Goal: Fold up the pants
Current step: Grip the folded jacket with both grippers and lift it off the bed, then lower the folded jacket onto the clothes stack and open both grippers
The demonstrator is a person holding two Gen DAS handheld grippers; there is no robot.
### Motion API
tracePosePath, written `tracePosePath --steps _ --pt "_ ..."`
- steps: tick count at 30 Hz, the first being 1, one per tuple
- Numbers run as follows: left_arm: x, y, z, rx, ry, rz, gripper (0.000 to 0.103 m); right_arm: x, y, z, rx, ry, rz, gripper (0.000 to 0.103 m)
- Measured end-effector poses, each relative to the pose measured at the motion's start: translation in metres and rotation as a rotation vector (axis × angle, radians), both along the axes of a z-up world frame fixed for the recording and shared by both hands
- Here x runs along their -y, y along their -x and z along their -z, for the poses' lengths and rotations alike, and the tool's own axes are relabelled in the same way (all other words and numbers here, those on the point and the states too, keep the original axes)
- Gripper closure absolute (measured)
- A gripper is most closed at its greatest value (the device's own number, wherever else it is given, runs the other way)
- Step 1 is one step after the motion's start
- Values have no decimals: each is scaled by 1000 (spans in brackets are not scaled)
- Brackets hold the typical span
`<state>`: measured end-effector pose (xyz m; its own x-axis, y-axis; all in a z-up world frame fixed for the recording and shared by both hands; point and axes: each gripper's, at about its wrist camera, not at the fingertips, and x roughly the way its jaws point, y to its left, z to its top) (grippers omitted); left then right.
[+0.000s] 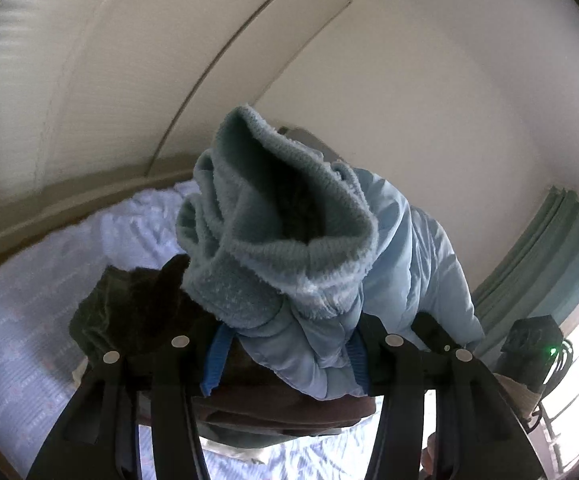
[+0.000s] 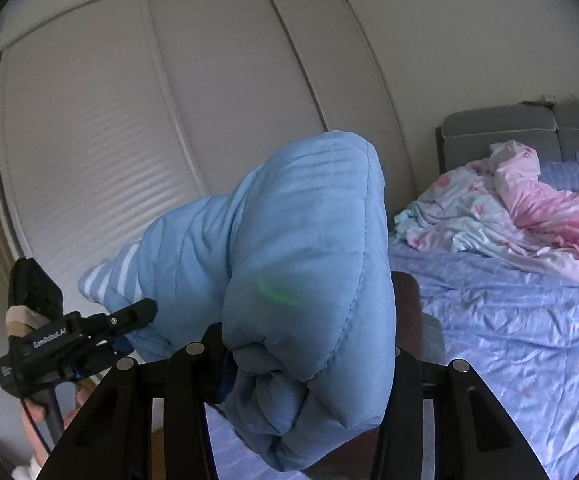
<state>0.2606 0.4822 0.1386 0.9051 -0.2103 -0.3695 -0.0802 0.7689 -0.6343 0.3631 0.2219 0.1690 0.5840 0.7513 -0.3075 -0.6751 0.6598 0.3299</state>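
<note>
The pants are light blue, quilted and padded, with a fleecy lining and ribbed cuff. They hang lifted in the air between both grippers. My left gripper is shut on the fabric near the fleecy opening; its blue pads press the cloth. It also shows in the right wrist view, gripping the pants' striped end. My right gripper is shut on a thick bunched fold of the pants, which hides its fingertips.
A bed with a blue patterned sheet lies below and to the right, with crumpled pink and floral bedding near a grey headboard. White louvred wardrobe doors stand behind. A dark garment lies on the bed. Green curtains hang at right.
</note>
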Motion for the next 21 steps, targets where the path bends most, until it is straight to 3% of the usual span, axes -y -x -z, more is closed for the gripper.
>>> tracePosePath --steps 6,13,16,18,19,21 --pt "2 -15 8 -33 -2 38 45 -4 4 13 -19 14 40 57" --pt "-16 -17 13 -122 4 5 24 -3 -6 21 -85 35 84 55" --pt "-28 12 -3 -124 -97 -168 13 -10 -6 23 -86 74 123 52" --pt "-30 28 -15 -122 -189 -260 13 -14 -5 24 -98 105 162 49" --pt "-26 35 -23 -127 -248 -286 12 -16 -7 25 -101 117 184 46" --pt "-14 39 -29 -120 -287 -245 12 -17 -6 26 -99 129 205 40"
